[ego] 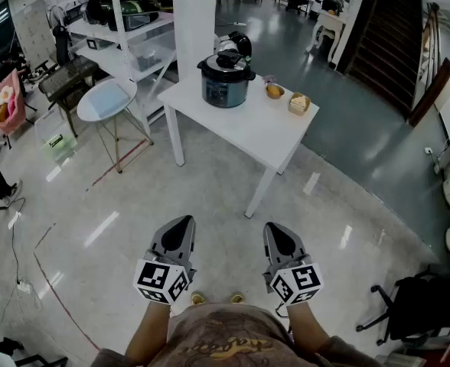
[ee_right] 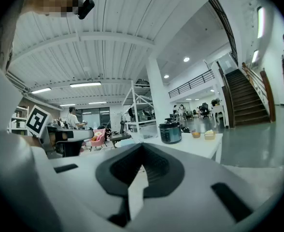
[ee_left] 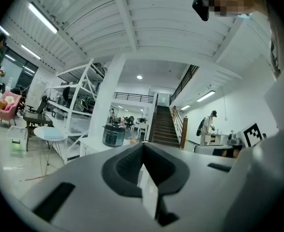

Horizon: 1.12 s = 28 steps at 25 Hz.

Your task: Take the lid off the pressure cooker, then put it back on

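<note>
Nearest the wearer, the left gripper (ego: 182, 223) is hanging over the grey floor (ego: 210, 243), well short of the white table (ego: 244, 125). Its jaws are pressing together with nothing between them. The right gripper (ego: 272, 229) is riding beside it, equally far from the table. Its jaws are likewise meeting edge to edge and carrying nothing. Both are pointing roughly toward the table.

The pressure cooker (ego: 226, 81) is standing upright on the table's far left part, well apart from both grippers. The lid (ego: 226, 60) is sitting on top of the cooker. To the cooker's right on the table, a small bowl (ego: 275, 91) is holding something orange, and a pale container (ego: 299, 103) is resting just beyond it near the right edge.

Left of the table, a round stool (ego: 106, 99) is standing on thin legs. Behind the table, a white shelving rack (ego: 129, 29) is carrying dark appliances. Far right of the table, a dark staircase (ego: 397, 37) is rising.
</note>
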{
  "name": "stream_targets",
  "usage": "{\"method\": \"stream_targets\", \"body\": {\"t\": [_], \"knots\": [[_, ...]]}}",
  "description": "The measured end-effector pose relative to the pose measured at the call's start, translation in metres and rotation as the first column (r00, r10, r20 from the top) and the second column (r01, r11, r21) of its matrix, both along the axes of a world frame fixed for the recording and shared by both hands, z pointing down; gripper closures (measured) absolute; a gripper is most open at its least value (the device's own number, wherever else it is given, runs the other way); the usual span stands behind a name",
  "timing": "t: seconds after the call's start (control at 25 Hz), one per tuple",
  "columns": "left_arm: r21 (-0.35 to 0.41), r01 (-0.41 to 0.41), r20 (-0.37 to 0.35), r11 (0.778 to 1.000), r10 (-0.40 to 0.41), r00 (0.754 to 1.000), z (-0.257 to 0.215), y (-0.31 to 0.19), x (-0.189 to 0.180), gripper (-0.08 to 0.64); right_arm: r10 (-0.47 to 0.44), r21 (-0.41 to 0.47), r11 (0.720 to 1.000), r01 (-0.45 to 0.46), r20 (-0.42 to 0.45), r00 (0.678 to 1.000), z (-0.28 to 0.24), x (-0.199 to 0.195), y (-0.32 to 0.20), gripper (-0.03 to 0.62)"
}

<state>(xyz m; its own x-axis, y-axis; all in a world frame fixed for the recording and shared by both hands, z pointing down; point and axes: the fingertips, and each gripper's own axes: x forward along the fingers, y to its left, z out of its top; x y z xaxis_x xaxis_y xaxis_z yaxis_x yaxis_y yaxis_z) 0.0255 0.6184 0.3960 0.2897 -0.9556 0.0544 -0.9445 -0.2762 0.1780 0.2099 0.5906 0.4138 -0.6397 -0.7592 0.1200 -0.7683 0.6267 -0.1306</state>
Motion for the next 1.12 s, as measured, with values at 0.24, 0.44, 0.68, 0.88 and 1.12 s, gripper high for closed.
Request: {"method": "stream_targets", "body": {"t": [0.24,0.44,0.68,0.88,1.12], "knots": [[-0.002,-0.002,-0.011,1.0,0.002,1.0,0.002,0.0,-0.007,0.557,-0.011,-0.002,1.0,0.011,0.032,0.999,0.001,-0.013,0.0,0.598],[-0.006,-0.017,0.002,1.0,0.017,1.0,0.002,0.002,-0.022,0.557,-0.018,-0.004,1.0,0.018,0.031,0.999,0.003,-0.032,0.004,0.598],[0.003,-0.053,0.022,0.999,0.053,0.998,0.002,-0.004,-0.042,0.557,-0.005,0.024,1.0,0.004,0.039,0.999,0.002,-0.055,0.001,0.598],[-0.005,-0.066,0.011,0.998,0.066,0.998,0.006,-0.025,-0.05,0.557,0.006,0.013,1.0,-0.006,0.035,0.999,0.003,-0.063,-0.011,0.598],[-0.006,-0.087,0.002,0.996,0.087,0.996,0.017,-0.065,-0.057,0.557,-0.014,0.005,1.0,0.014,0.032,0.999,0.012,-0.078,-0.046,0.598]]}}
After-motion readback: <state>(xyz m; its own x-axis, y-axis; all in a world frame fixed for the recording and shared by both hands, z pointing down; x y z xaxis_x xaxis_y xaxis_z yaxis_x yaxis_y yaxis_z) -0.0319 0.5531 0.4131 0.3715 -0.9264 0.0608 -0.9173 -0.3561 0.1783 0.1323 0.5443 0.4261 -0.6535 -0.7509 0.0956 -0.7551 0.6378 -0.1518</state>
